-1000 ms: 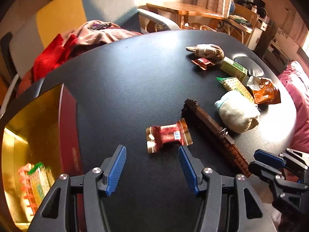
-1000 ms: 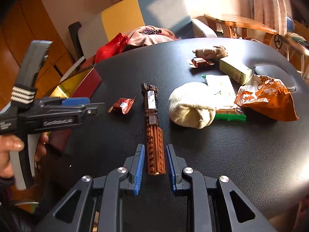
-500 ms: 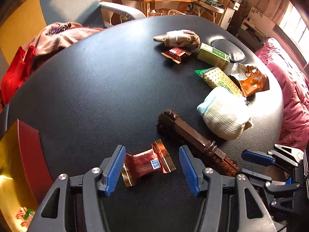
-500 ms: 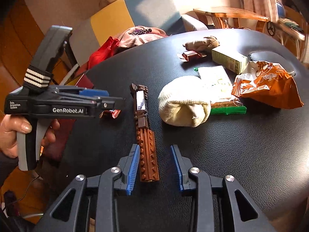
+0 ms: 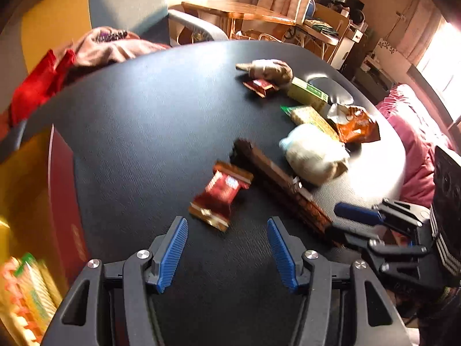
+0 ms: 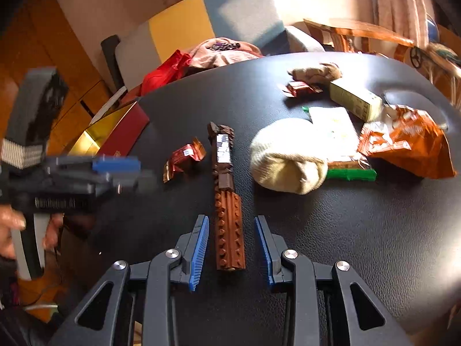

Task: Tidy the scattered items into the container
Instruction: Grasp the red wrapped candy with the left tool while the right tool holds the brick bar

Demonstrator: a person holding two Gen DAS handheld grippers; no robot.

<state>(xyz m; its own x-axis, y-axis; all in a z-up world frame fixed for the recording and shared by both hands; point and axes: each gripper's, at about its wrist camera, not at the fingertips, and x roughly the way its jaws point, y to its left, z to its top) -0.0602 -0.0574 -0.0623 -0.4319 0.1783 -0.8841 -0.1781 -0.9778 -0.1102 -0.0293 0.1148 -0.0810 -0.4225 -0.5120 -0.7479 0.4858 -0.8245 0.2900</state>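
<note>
At 9 o'clock, container (image 5: 62, 201) partly filled | table (image 5: 144, 144) items remaining: many | left gripper (image 5: 227, 255) released behind candy (image 5: 220, 194) | right gripper (image 6: 232, 252) released around brick bar (image 6: 227, 216), untouched

Strong sunlight washes over a round black leather-textured table (image 5: 149, 132), behind which stand a yellow, grey and blue upholstered chair (image 6: 201, 20), a wooden side table (image 5: 230, 8) and striped curtains (image 6: 400, 3).

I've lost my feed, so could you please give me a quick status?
Left gripper open, red candy wrapper just ahead. Right gripper open astride brown brick bar, not touching. Nothing in the way.
</note>
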